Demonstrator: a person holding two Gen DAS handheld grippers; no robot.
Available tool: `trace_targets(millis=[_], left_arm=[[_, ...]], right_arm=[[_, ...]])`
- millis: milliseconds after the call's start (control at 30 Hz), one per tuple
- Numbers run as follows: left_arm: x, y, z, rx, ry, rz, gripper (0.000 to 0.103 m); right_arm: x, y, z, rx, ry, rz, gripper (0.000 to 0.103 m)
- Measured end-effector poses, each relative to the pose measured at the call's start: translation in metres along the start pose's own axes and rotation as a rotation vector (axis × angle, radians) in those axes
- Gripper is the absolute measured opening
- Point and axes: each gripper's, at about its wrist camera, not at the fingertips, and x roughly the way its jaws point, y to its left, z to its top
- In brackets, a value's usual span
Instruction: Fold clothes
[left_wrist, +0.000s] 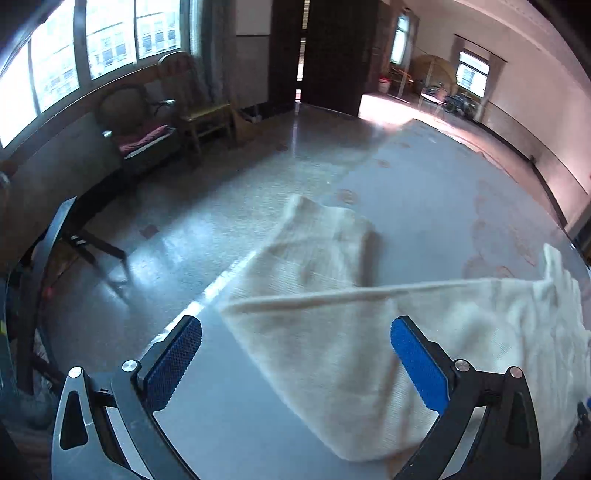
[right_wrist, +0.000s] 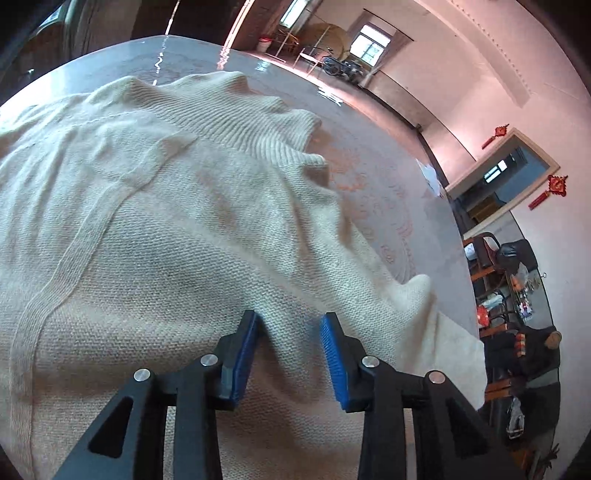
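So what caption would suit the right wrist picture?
Right gripper, jaws apart, over a cream knitted sweater spread on the table.

So my cream knit sweater (right_wrist: 155, 221) lies spread on the round table (right_wrist: 406, 206), ribbed collar (right_wrist: 258, 122) at the far side, one sleeve (left_wrist: 325, 240) folded across the body, fabric a bit rumpled.

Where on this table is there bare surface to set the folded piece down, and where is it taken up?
Bare: the grey patterned table beyond the cream knitted sweater, toward its far rim, and the strip under the open left claw by the near edge. Right of the ribbed collar is bare too. Crowded: the sweater covers everything around the right claw.
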Motion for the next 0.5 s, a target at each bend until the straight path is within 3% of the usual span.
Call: trace_targets(millis=[133, 267, 300, 400, 500], left_arm=[[0.035, 0.067, 0.031, -0.178, 0.073, 0.096, 0.103], [0.074, 0.080, 0.050, -0.224, 0.189, 0.057, 0.103], [0.085, 0.071, 0.055, -0.195, 0.220, 0.036, 0.103], [0.110, 0.036, 0.067, -0.032, 0.261, 0.109, 0.103], [0.119, 0.007, 0.075, 0.151, 0.207, 0.204, 0.103]], right_arm=[[0.003, -0.015, 0.000, 0.128, 0.019, 0.037, 0.039], [0.004, -0.022, -0.010, 0.266, 0.001, 0.085, 0.039], [0.004, -0.022, -0.011, 0.279, 0.000, 0.085, 0.039], [0.001, -0.016, -0.008, 0.266, 0.013, 0.055, 0.039], [0.000, -0.007, -0.003, 0.223, 0.030, 0.017, 0.039]])
